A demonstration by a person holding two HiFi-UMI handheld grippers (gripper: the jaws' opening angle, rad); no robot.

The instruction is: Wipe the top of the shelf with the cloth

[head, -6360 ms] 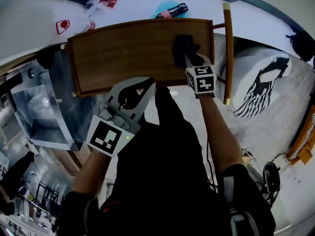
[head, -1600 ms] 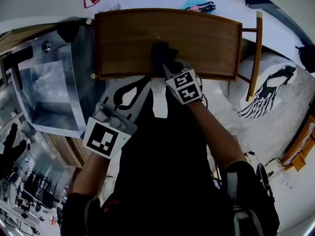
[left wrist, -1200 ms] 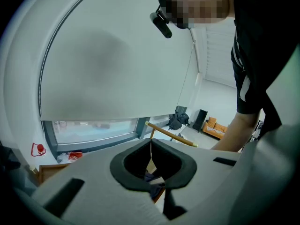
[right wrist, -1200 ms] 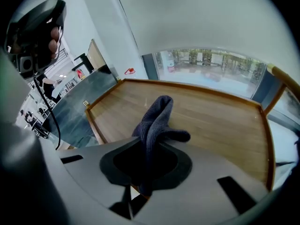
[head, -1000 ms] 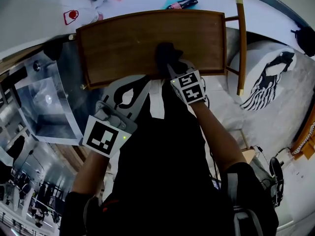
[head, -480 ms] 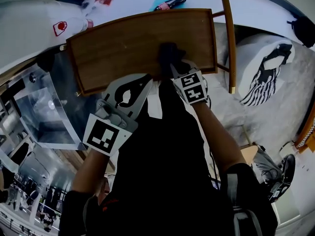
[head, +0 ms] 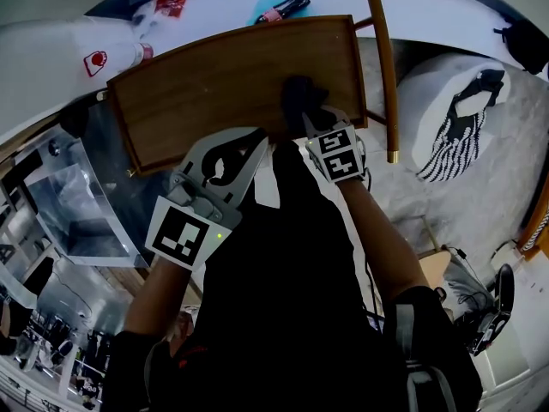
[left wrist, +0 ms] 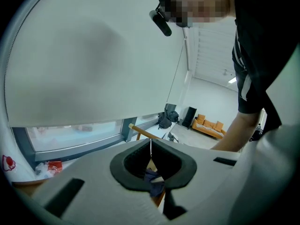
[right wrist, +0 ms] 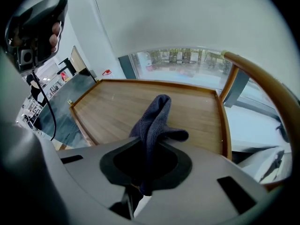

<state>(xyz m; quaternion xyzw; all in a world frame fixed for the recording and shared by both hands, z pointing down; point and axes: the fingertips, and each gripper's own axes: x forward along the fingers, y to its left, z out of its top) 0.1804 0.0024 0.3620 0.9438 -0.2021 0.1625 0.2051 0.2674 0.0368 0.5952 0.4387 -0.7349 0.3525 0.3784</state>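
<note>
right tongs (head: pixel 310 120) — gripping cloth (head: pixel 298 93) on shelf top (head: pixel 202 84) | left tongs (head: pixel 259 144) — closed

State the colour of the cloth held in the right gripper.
Dark blue-grey; the cloth shows best in the right gripper view.

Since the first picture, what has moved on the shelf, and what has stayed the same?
The right gripper, shut on the cloth, slid it left to the middle of the shelf top, then back rightward, near the front edge. The left gripper stayed shut and empty, off the shelf.
</note>
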